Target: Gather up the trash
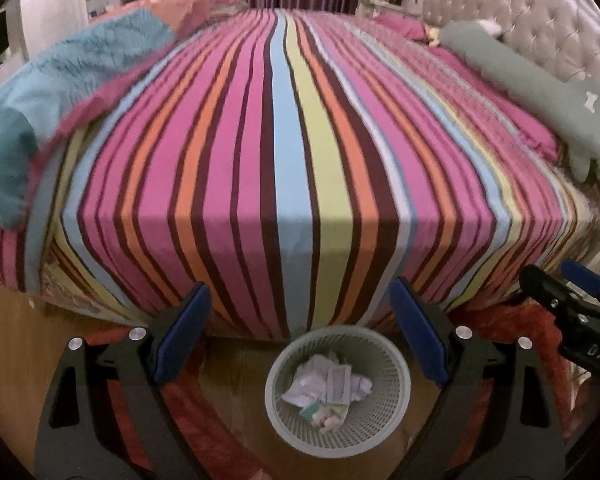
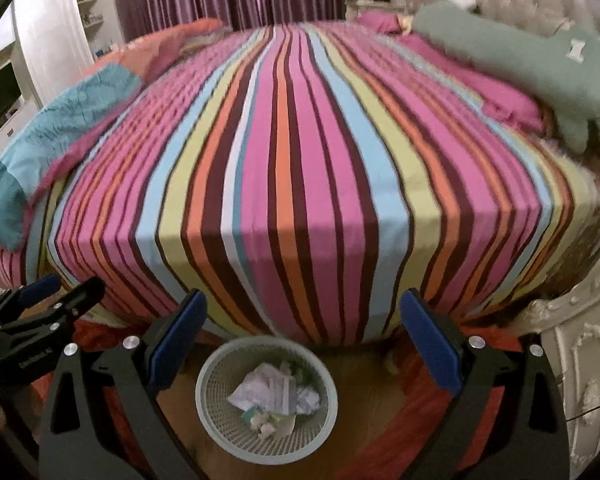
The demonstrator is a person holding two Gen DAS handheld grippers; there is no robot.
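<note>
A pale mesh wastebasket (image 1: 284, 420) (image 2: 216, 424) stands on the wooden floor at the foot of the bed. Crumpled white paper and wrappers (image 1: 326, 384) (image 2: 278, 398) lie inside it. My left gripper (image 1: 300, 320) hangs high above the basket, open, with nothing between its blue pads. My right gripper (image 2: 304, 322) is open too and holds nothing. In the left wrist view the right gripper (image 1: 560, 280) shows at the right edge. The left gripper (image 2: 56, 288) appears at the left edge of the right wrist view.
A bed with a striped cover (image 1: 300, 140) (image 2: 292, 160) fills both views. A blue and pink quilt (image 1: 60, 80) is bunched at its left. A grey-green pillow (image 1: 540, 92) lies by the tufted headboard (image 1: 540, 8). A carved white bed frame (image 2: 580, 340) stands at the right. Red rug (image 1: 512, 320) lies beside the basket.
</note>
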